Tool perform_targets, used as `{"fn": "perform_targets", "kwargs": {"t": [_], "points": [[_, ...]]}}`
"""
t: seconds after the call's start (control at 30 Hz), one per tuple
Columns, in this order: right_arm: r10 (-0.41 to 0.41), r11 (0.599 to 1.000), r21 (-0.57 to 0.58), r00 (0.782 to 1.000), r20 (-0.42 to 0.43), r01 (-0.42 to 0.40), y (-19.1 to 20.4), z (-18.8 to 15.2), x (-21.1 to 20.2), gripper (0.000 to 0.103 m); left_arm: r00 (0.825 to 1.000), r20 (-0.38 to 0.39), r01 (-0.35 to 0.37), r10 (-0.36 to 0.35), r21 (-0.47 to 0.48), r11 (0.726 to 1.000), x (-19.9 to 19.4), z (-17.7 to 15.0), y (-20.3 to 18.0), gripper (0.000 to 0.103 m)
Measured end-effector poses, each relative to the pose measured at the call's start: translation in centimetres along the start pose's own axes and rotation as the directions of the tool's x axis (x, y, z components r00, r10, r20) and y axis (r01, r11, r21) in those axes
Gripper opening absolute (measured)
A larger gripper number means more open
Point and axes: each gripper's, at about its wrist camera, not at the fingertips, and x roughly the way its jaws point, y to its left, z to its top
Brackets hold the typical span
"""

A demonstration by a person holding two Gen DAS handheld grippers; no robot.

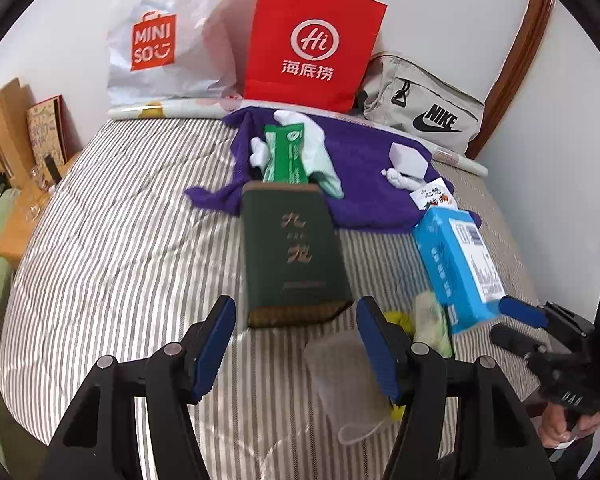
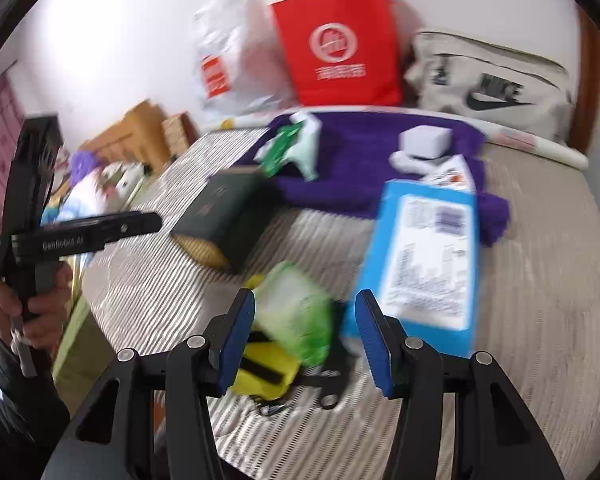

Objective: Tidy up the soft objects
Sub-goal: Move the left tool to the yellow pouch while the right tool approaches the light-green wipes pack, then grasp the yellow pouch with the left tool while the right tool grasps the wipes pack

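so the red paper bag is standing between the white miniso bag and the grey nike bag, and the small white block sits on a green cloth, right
Not quite. The red paper bag does stand between the white Miniso bag and the grey Nike bag, but the small white block sits on a purple cloth, not green. The left wrist view shows it.

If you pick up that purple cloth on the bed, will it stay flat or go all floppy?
Probably floppy: the purple cloth already lies rumpled, with folds and a loose corner trailing onto the striped bedcover. It looks light. Lifting it would likely tip off the white block and green packet resting on it.
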Motion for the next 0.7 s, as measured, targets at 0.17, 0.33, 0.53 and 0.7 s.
{"fn": "perform_targets", "kwargs": {"t": [0.17, 0.33, 0.53, 0.7], "points": [[0.033, 0.998, -0.055, 0.999, -0.042, -0.036, 2.4, -1.0, 2.0, 0.052, 1.000, -0.019, 0.018, -0.018, -0.025, 1.000, 0.4, -1.8, 1.1, 0.061], [-0.052, 0.995, -0.090, 0.995, -0.086, 0.044, 3.4, -1.4, 4.7, 0.052, 1.000, -0.030, 0.005, -0.007, -0.049, 0.999, 1.2, -2.7, 2.5, 0.061], [-0.154, 0.980, -0.144, 0.983, -0.095, 0.139, 4.0, -1.7, 6.8, 0.057, 0.999, -0.044, 0.013, -0.017, -0.075, 0.997, 1.9, -3.5, 3.9, 0.061], [-0.245, 0.955, -0.195, 0.966, -0.083, 0.226, 4.2, -1.7, 7.9, 0.059, 0.997, -0.067, 0.018, -0.023, -0.082, 0.996, 2.5, -4.2, 4.4, 0.061]]}}
